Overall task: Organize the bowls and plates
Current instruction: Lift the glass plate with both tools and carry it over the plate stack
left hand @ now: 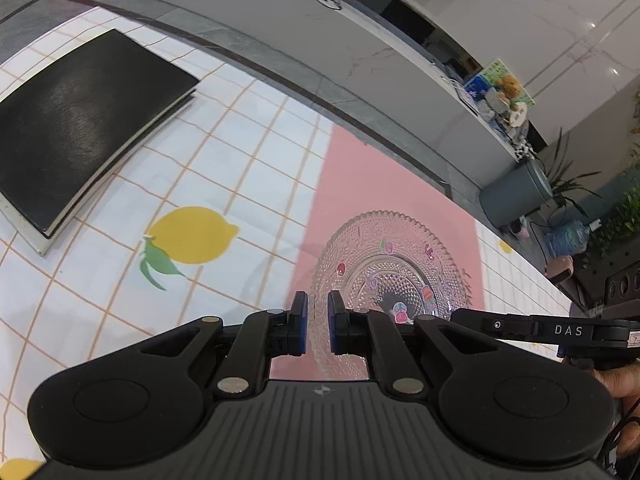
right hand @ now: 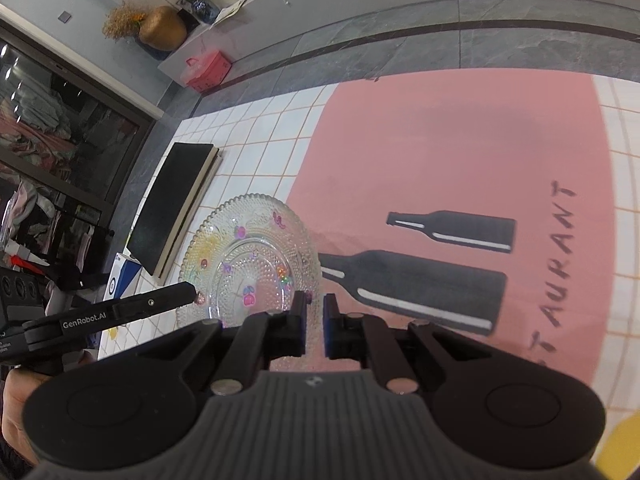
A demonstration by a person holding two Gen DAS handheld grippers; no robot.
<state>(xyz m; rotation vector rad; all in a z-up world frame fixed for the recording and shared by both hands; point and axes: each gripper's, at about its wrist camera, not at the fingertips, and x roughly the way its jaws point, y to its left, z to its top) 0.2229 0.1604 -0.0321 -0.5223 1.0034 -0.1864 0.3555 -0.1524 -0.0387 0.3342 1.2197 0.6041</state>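
The left gripper (left hand: 317, 322) pinched the near rim of the clear glass plate (left hand: 390, 276); the right gripper (right hand: 315, 322), its side marked "DAS", pinched the opposite rim. The left one's side read "GenRobot.AI". The plate, dotted with cherry stickers, hung over a pink placemat (right hand: 460, 152) printed with black bottles and "AURANT". A black notebook (left hand: 80, 120) lay nearby on the lemon-print tablecloth (left hand: 192, 236).
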